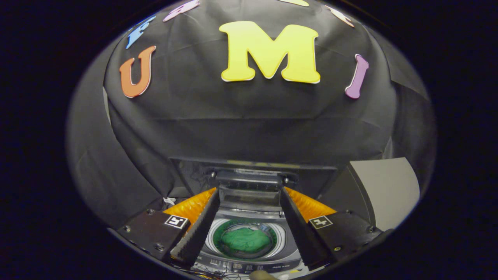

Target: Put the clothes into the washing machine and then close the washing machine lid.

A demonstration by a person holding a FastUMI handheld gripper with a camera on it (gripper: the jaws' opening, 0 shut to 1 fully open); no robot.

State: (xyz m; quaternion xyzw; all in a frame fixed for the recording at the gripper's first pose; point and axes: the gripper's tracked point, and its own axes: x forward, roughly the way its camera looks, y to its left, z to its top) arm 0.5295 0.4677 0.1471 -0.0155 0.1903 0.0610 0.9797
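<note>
A small top-loading washing machine (249,262) stands just below and ahead of me, seen between my fingers. Its round drum holds a green garment (246,240), bunched up inside. The lid (249,186) is raised upright at the back of the machine. My gripper (249,251) hovers above the drum opening, open, with nothing between its fingers. The fingers straddle the drum without touching the machine or the cloth.
A grey panel or box (383,190) stands to the right of the machine. The black cloth wall (249,116) rises close behind the lid. A dark ledge (253,163) runs behind the machine. A small rounded thing (261,275) shows at the machine's front edge.
</note>
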